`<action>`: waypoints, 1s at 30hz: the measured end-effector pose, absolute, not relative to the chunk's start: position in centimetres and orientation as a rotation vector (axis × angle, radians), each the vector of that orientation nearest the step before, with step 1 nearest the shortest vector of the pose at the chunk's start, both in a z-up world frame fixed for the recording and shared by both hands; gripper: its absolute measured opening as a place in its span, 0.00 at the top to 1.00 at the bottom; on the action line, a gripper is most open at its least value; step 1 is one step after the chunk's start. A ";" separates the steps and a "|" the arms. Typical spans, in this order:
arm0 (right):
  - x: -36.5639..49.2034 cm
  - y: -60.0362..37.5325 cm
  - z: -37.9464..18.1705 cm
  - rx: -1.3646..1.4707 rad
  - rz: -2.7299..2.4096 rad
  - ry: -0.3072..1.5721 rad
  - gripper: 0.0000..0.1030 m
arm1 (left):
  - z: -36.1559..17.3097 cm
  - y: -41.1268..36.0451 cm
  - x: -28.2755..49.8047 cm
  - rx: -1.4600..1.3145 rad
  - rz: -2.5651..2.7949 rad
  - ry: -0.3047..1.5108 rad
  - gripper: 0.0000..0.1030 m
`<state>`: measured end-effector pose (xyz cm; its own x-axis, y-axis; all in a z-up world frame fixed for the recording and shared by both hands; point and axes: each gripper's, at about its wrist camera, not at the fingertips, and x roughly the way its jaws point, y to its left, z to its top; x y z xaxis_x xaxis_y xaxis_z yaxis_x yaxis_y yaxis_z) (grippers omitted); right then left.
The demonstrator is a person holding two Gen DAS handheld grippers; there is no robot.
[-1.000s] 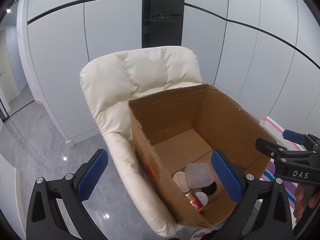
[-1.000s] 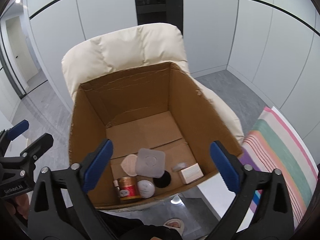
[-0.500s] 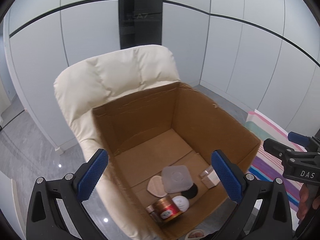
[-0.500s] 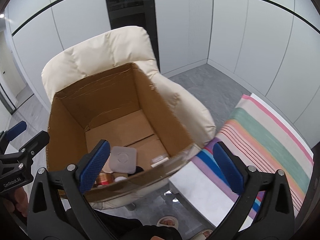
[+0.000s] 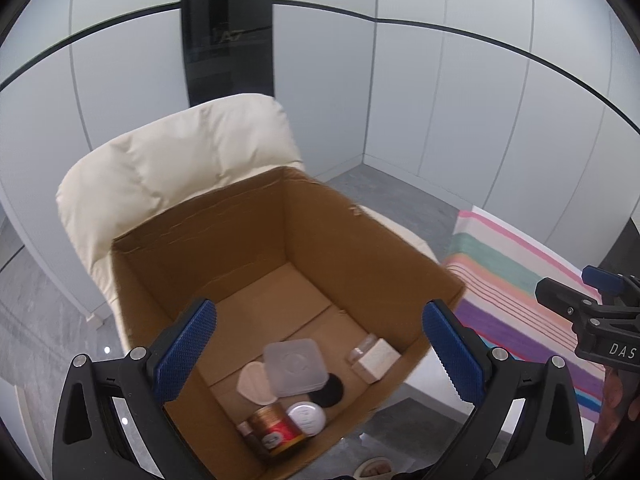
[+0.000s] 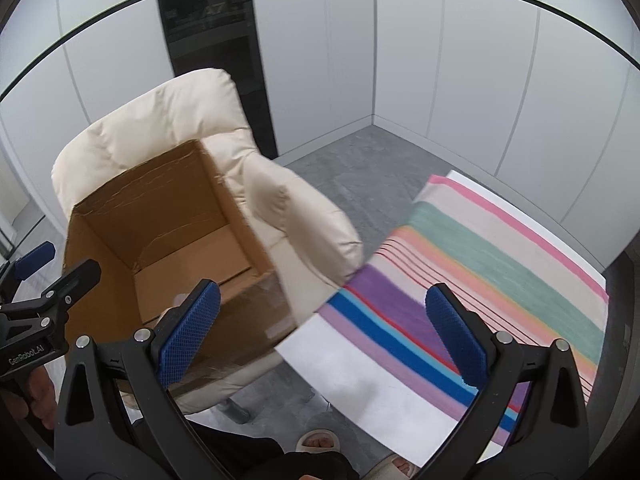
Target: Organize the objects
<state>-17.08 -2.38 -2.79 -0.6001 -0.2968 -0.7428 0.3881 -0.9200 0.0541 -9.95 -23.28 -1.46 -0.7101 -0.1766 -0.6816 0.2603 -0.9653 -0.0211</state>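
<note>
An open cardboard box [image 5: 352, 248] stands on a cream armchair [image 5: 172, 168]. On its floor lie a clear square lid [image 5: 295, 366], a beige puff [image 5: 252, 382], a black disc [image 5: 331, 390], a white round jar [image 5: 306, 418], a red and gold tin [image 5: 276, 430] and a small cream box [image 5: 378, 360]. My left gripper [image 5: 318, 356] is open and empty above the box. My right gripper [image 6: 320, 336] is open and empty, over the gap between the box [image 6: 168, 216] and a striped cloth [image 6: 480, 280].
The striped cloth covers a white table [image 6: 360, 372] right of the armchair [image 6: 280, 208]. Grey floor [image 6: 360, 168] and white wall panels lie behind. The person's sandalled feet [image 6: 320, 444] show at the bottom. The right gripper's handle [image 5: 592, 320] shows at the left view's right edge.
Both views have swung to the right. The box has slid left in each view, and the striped cloth now fills the right wrist view. Both grippers stay open.
</note>
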 end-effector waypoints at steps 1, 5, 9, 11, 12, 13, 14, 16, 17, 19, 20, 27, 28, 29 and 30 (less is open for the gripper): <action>-17.2 -1.9 -2.8 1.141 -2.514 0.153 0.00 | -1.5 -22.8 -10.2 1.063 -2.707 0.165 0.00; -17.5 0.3 -2.8 1.162 -2.545 0.121 0.00 | -1.4 -20.7 -11.1 1.083 -2.741 0.153 0.00; -17.4 2.3 -2.7 1.177 -2.573 0.098 0.00 | -1.1 -18.5 -11.5 1.097 -2.775 0.118 0.00; -17.0 3.3 -2.6 1.181 -2.585 0.086 0.00 | -0.9 -17.3 -11.6 1.105 -2.794 0.099 0.00; -16.8 4.0 -2.4 1.177 -2.596 0.078 0.00 | -0.8 -16.9 -11.6 1.103 -2.805 0.089 0.00; -16.3 4.8 -2.1 1.166 -2.608 0.068 0.00 | -0.6 -16.2 -11.5 1.100 -2.813 0.072 0.00; -16.0 5.5 -1.9 1.162 -2.618 0.065 0.00 | -0.5 -16.0 -11.5 1.099 -2.814 0.066 0.00; -15.4 6.9 -1.6 1.163 -2.644 0.056 0.00 | -0.1 -15.3 -11.1 1.085 -2.820 0.072 0.00; -15.0 7.6 -1.5 1.165 -2.658 0.054 0.00 | 0.2 -14.9 -10.8 1.062 -2.818 0.083 0.00; -14.5 9.2 -1.4 1.177 -2.679 0.047 0.00 | 0.6 -14.2 -10.5 1.048 -2.822 0.114 0.00; -14.2 9.9 -1.3 1.182 -2.689 0.036 0.00 | 0.7 -13.9 -10.4 1.051 -2.821 0.139 0.00; -11.7 14.7 -1.1 1.210 -2.726 -0.043 0.00 | 1.1 -10.2 -8.6 1.101 -2.821 0.095 0.00; -11.1 15.4 -1.2 1.220 -2.731 -0.048 0.00 | 1.0 -9.7 -8.4 1.124 -2.824 0.076 0.00; -10.7 15.9 -1.2 1.224 -2.734 -0.050 0.00 | 0.9 -9.2 -8.1 1.148 -2.825 0.071 0.00; -10.2 16.4 -1.2 1.229 -2.736 -0.052 0.00 | 0.8 -8.8 -7.9 1.165 -2.822 0.058 0.00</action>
